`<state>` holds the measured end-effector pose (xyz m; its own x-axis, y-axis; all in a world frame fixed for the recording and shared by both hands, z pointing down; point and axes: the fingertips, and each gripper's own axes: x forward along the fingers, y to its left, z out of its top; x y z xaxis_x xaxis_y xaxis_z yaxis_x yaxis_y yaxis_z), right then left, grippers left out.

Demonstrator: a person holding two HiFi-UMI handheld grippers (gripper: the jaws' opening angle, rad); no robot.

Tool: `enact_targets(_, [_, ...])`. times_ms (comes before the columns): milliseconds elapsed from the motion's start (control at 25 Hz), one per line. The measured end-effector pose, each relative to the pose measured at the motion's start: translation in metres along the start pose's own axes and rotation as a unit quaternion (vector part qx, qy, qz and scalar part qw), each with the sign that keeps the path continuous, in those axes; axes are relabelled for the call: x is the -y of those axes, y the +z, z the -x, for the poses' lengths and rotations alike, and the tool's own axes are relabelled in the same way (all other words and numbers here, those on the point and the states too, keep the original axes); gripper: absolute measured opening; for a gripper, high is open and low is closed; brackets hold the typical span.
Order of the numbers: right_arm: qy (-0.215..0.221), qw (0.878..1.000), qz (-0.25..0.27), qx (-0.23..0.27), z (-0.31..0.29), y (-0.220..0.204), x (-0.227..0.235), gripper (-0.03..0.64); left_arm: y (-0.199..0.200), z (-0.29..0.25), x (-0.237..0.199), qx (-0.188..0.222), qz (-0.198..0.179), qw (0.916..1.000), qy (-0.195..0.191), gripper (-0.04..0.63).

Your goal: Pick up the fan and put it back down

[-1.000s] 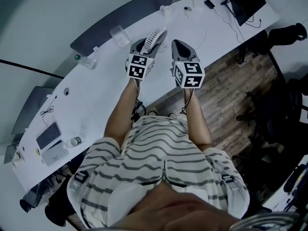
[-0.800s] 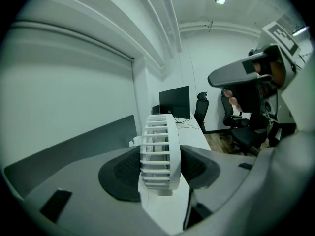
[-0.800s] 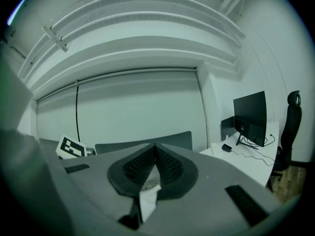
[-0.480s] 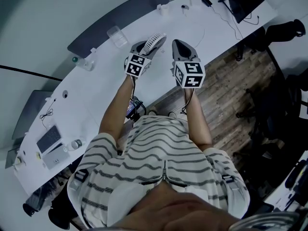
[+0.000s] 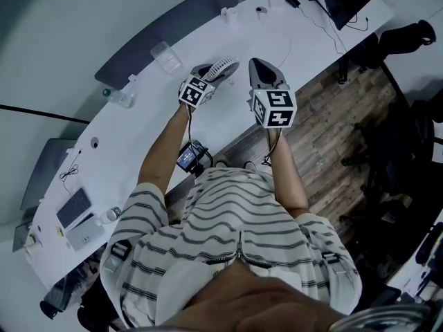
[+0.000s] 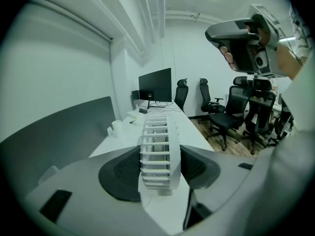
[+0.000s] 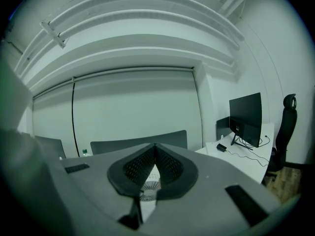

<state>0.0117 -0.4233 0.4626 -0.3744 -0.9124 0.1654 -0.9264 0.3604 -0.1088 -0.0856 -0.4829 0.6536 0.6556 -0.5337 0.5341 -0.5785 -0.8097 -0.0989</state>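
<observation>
1. The fan (image 6: 156, 141), a white round one with a ribbed grille, stands edge-on between the jaws of the left gripper (image 5: 206, 73). The dark pads clamp its two flat faces.
2. The fan is above the long white desk (image 5: 138, 130), over the middle of the desk's width. From these views I cannot tell whether its foot already touches the desk top.
3. The right gripper (image 7: 154, 154) has its jaws together with nothing between them. It hovers near the desk's front edge and takes no part in the hold.
4. Handling, as I judge it: the fan looks like light moulded plastic, so one gripper carries it easily. The grille is stiff overall, but its thin ribs would probably bend or crack under a hard squeeze.
5. The smooth, round shell may pivot between the pads if held off-centre.
6. The best hold looks like the present one: across both faces, near the hub, with moderate pressure, the fan kept upright over the desk.
</observation>
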Motion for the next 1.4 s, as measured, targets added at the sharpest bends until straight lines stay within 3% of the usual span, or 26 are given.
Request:
enact_targets(120, [-0.006,1.0,0.0,-0.001,0.001,-0.001,0.004,0.011,-0.006,-0.007,-0.002,0.004,-0.007,0.9997,-0.024,0.225])
enact_targets(720, [0.003,1.0,0.027,0.006,0.0,-0.001,0.005,0.011,-0.036,-0.027,-0.015,0.007,0.043,0.9966,-0.07,0.225])
enact_targets(1160, [0.015,1.0,-0.005,0.012,-0.005,0.004,0.003,0.011,-0.054,-0.029,-0.015,-0.049,0.047,0.996,-0.058,0.229])
enact_targets(1400, [0.028,0.999,-0.013,0.02,-0.004,0.011,-0.004,0.011,-0.054,-0.017,-0.013,-0.049,0.063,0.9956,-0.05,0.269])
